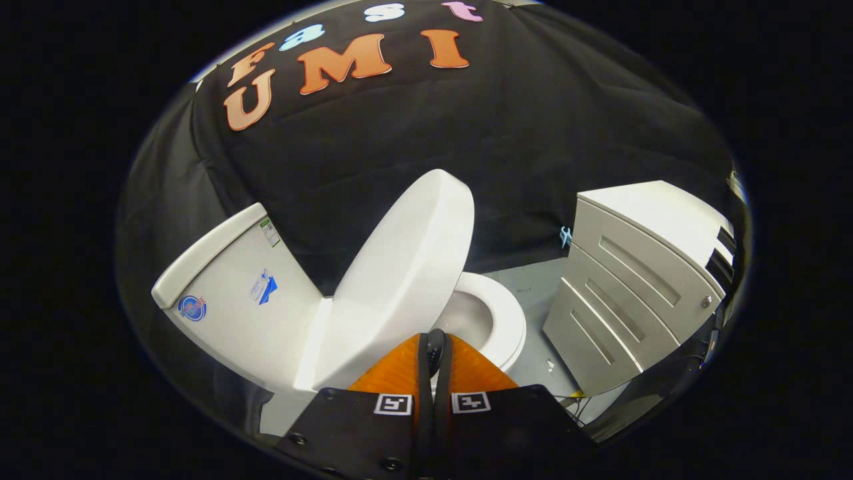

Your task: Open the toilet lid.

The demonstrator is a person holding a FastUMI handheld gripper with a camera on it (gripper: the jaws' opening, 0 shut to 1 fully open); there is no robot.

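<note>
With both fingers [430, 373] pressed together so that no gap shows between them, the gripper [434, 350] holds nothing; its tips meet just in front of the lower edge of the toilet lid. Whether the tips touch that edge cannot be told.

Just ahead of the fingers, at twelve o'clock from the tips and leaning toward eleven, stands the smooth white oval plastic toilet lid [400, 280]. It is raised, tilted up off the seat and leaning back toward the tank, with its rounded free edge highest. Its underside faces the open bowl.

At about one to two o'clock from the fingertips lies the white ceramic toilet bowl with its rounded seat ring [510, 327], uncovered, the pale hollow of the bowl showing between the ring and the lid.

At about ten o'clock from the tips, behind and beside the lid, sits the white rectangular ceramic tank [233, 300], with a flat cover on top and small blue stickers on its side.

Farther off at two to three o'clock, apart from the bowl, stands a pale grey cabinet with long recessed drawer fronts [633, 293] on the grey floor [526, 280]. A small light-blue clip-like object [566, 236] shows at the cabinet's far corner, against the black cloth wall [400, 147] that closes the booth beyond everything.
</note>
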